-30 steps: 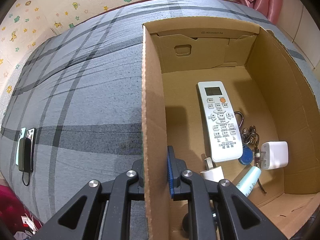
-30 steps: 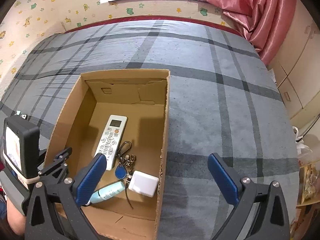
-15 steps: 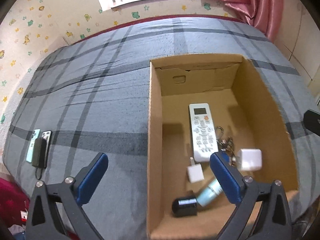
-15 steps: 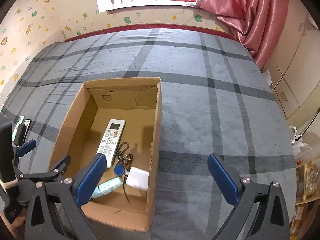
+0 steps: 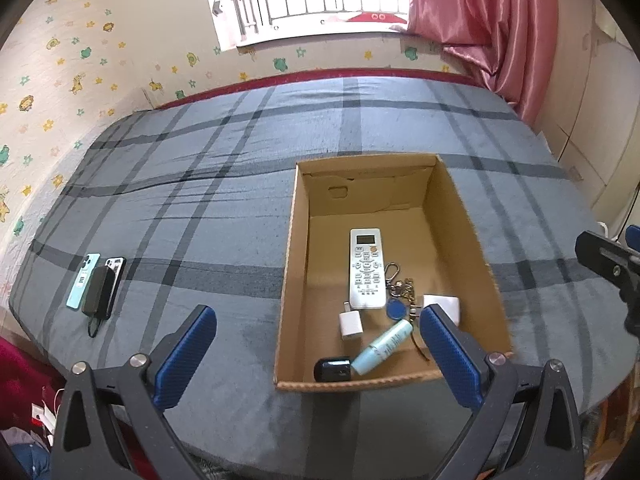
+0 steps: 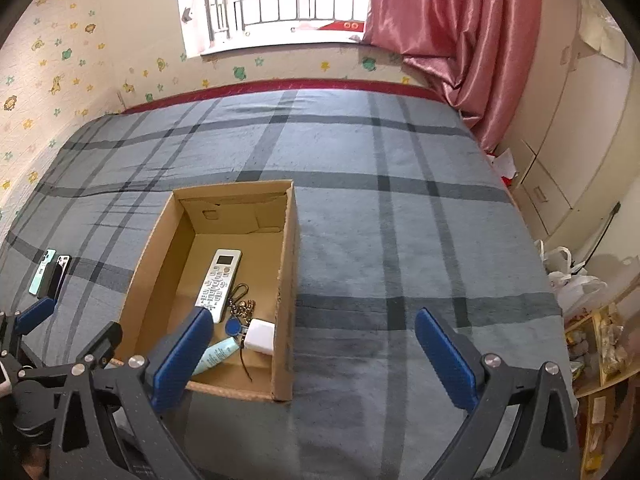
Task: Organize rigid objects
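An open cardboard box [image 5: 294,248] [image 6: 286,264] sits on a grey plaid bed. Inside lie a white remote [image 5: 365,268] [image 6: 218,282], a key bunch with a blue fob [image 5: 397,311] [image 6: 234,325], a large white charger [image 5: 442,305] [image 6: 260,337], a small white plug [image 5: 351,325], a pale blue tube [image 5: 382,347] [image 6: 214,356] and a black round object [image 5: 333,368]. My left gripper [image 5: 318,356] is open and empty, raised above the box's near end. My right gripper [image 6: 314,354] is open and empty above the box's right wall.
Two phones and a black power bank [image 5: 96,287] [image 6: 50,272] lie on the bed at the far left. A pink curtain [image 6: 452,28] and white cabinets [image 6: 560,152] stand on the right. Bags and a shelf [image 6: 580,312] are beside the bed.
My left gripper let go of the box's left wall, opened and pulled back and up. A small white plug and a black object now lie in the box. The right gripper also rose.
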Motion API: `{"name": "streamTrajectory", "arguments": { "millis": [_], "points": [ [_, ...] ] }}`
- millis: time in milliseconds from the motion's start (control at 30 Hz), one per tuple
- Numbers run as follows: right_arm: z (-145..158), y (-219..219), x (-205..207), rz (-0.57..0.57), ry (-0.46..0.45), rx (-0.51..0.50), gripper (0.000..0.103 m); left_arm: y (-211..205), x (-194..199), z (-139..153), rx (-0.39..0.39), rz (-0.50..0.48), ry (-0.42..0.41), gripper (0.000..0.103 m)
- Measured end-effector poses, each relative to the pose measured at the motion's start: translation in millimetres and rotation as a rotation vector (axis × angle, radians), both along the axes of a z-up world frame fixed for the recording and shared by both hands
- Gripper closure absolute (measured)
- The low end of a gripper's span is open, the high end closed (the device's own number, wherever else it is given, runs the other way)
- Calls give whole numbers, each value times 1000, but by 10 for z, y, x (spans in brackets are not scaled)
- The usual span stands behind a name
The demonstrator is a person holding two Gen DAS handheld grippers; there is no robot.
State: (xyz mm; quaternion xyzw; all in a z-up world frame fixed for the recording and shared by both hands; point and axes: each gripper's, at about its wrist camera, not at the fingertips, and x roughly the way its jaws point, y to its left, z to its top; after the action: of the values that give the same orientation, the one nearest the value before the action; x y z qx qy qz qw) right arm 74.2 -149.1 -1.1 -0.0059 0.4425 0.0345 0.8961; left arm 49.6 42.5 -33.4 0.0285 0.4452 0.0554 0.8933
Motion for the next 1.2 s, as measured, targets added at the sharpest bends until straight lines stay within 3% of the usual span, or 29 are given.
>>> {"name": "streamTrajectory", "arguments": {
  "millis": [267,500,1200],
  "points": [
    [151,-71,-378,0,-48,-9,0,-160,-321,223,-11,-37,-57,0],
    [133,-145,-567,-19,-68,1,0,-295,-516,203,-31,-76,-50,0],
    [106,-93,-581,1,-58,-6,0,-365,-563,181,-4,-91,-45,0]
  ]
}}
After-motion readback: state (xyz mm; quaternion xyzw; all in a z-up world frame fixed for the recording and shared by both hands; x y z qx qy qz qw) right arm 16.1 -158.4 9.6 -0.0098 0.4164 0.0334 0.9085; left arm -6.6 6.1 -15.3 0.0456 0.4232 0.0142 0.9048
